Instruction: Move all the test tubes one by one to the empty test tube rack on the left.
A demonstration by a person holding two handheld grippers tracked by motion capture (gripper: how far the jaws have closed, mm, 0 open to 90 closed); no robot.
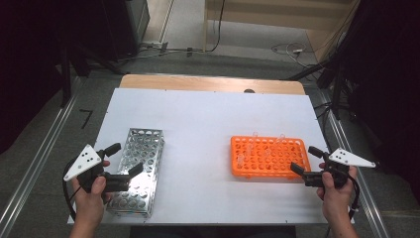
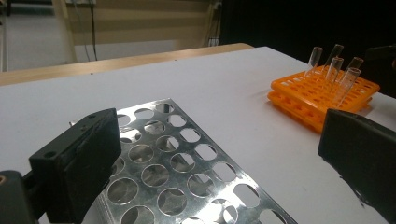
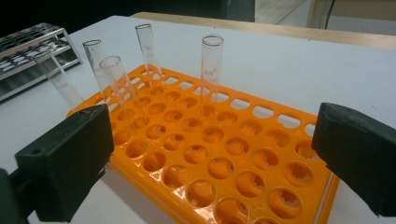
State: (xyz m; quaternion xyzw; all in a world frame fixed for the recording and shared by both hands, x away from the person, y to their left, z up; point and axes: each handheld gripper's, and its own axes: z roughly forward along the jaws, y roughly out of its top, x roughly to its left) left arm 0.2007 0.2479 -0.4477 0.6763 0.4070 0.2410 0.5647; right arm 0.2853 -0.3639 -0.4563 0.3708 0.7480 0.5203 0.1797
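While both hands rest low, each tool gapes empty: left tool [image 1: 124, 159] over metal rack [image 1: 138, 168], right tool [image 1: 306, 158] beside orange rack [image 1: 267, 156].

a white-topped table in a dim workroom

grey floor [image 1: 233, 62] with loose cables [image 1: 289, 48] beyond the table [image 1: 208, 109]; its wooden edge [image 1: 198, 83] shows, dark stands at both sides.

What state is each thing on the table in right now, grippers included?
Orange plastic tube rack: flat on the white table, most holes empty.
Clear glass test tubes: five, standing in the orange rack, some leaning, empty.
Perforated metal rack: flat on the table, its visible holes empty.
Left gripper: open, holding nothing, at the metal rack.
Right gripper: open, holding nothing, beside the orange rack.
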